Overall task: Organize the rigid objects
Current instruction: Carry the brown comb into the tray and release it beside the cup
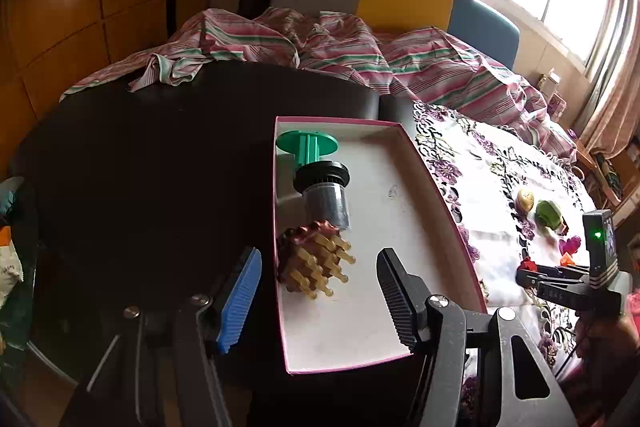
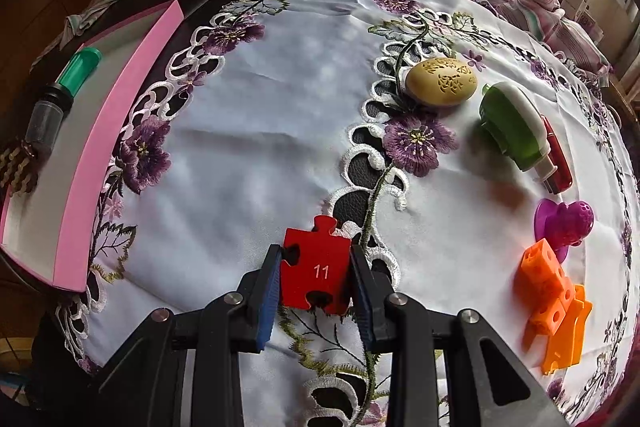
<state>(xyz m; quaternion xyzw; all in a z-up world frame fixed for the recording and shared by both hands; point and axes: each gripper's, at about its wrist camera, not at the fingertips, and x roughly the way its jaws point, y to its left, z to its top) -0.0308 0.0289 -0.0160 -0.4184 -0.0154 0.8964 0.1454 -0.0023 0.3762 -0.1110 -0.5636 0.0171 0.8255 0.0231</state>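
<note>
Dark counter (image 1: 160, 155) underneath, with a white embroidered cloth (image 2: 260, 131) spread over its right part, purple flowers round the edge. A pink-sided box (image 1: 436, 187) sits on the bare dark top, just beside the cloth's edge. On the cloth: a tan egg (image 2: 442, 81) far side, a green-and-white case (image 2: 512, 125) just right of it with a red piece (image 2: 558, 163) against it. Nearer, a purple heart toy (image 2: 564, 223), orange blocks (image 2: 554, 311) touching it. A red puzzle piece (image 2: 316, 267) marked 11 is at the near middle. Striped bedding (image 1: 360, 55) bunches along the counter's far edge.
</note>
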